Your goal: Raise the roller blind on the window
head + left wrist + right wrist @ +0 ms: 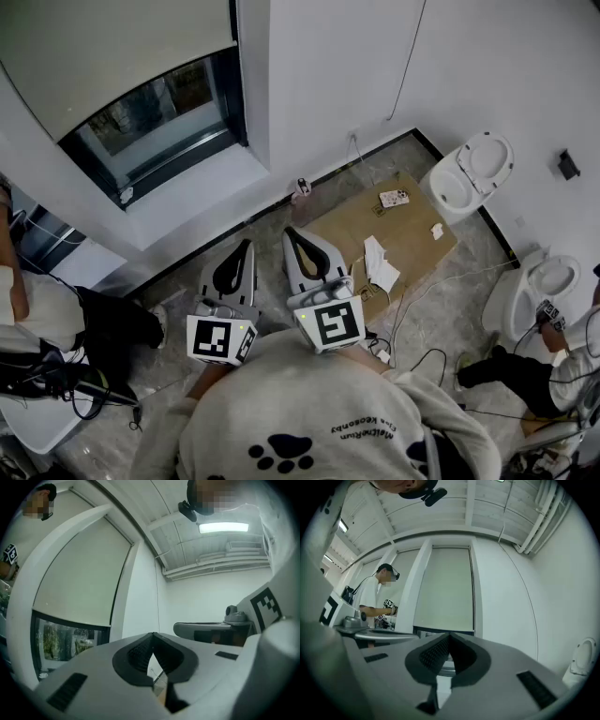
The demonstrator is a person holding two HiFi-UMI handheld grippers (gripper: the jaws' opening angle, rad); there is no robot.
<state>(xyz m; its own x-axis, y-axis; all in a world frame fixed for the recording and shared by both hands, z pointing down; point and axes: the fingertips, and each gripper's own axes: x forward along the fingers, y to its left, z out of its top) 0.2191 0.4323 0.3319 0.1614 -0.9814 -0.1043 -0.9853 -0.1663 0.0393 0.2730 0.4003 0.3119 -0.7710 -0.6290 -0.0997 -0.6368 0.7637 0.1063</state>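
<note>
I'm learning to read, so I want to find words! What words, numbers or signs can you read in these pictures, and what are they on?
No text reads clearly.
Shirt: two upside-down lines of print, too blurred to read.
Left marker cube, right marker cube: black square patterns, no words.
Card on the cardboard: print too small to read.

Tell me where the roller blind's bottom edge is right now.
In the head view the roller blind fills the upper left. Its bottom edge hangs just above a strip of bare window glass, over the white sill.
</note>
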